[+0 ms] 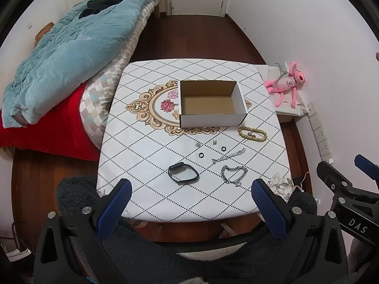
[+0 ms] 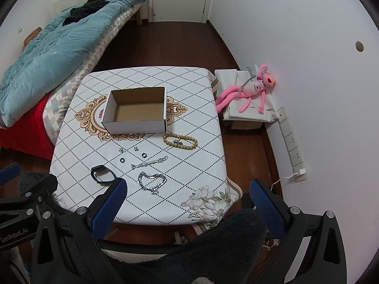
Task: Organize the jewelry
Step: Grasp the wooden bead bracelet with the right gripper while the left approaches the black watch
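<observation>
Left wrist view, open box [image 1: 210, 118] long side across the table [image 1: 151, 189], silver chain [image 1: 229, 156] seemingly slanting up-right, left gripper [image 1: 190, 197] and right gripper [image 2: 187, 197] jaws spread wide, empty.

"DAS" on right claw [image 1: 355, 165], "GenRobot.AI" on left claw [image 2: 9, 172]

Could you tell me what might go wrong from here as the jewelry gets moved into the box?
1. The two small black rings lie flat on the tablecloth; the wide pads of either open hand-held gripper may fail to pinch them.
2. The curled silver chain could dangle and snag when lifted.
3. The light cardboard box is empty, so a bump might slide it.
</observation>
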A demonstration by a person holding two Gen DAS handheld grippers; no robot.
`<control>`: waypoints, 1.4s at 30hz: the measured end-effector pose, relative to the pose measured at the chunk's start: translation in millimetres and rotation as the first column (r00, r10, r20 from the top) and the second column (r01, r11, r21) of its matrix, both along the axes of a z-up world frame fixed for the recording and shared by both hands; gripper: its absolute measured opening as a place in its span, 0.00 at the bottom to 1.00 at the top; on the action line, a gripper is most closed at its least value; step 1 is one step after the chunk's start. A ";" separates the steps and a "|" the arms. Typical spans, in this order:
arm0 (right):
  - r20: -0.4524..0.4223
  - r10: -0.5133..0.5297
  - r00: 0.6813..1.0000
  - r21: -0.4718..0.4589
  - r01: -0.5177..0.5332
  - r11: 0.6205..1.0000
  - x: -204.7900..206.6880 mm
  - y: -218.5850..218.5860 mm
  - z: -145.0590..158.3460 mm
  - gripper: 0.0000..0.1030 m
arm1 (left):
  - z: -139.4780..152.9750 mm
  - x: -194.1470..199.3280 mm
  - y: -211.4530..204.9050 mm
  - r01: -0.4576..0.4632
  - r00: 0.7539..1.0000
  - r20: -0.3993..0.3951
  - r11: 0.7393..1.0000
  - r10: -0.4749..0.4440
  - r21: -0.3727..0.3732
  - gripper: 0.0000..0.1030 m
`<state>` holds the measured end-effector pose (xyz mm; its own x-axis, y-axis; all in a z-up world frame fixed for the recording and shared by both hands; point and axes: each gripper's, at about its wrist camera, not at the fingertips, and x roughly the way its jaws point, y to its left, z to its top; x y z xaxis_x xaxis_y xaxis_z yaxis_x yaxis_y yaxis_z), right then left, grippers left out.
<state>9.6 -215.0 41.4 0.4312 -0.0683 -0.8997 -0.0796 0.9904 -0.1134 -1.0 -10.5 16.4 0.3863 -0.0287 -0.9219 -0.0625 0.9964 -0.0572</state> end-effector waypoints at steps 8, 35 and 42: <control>0.010 -0.113 0.994 0.045 0.112 0.993 37.8 -24.5 -37.4 1.00 | -45.8 44.3 3.7 -0.052 0.997 0.056 0.994 0.046 0.096 1.00; -0.218 -0.243 0.945 0.094 0.269 0.959 163.2 -58.6 -268.6 0.12 | -207.3 125.2 5.8 -0.083 0.971 -0.209 0.985 0.113 0.148 0.99; -0.203 -0.159 0.966 0.178 0.196 0.964 132.5 -48.3 -252.1 0.09 | -192.5 109.2 13.9 -0.081 0.977 -0.187 0.987 0.107 0.140 0.99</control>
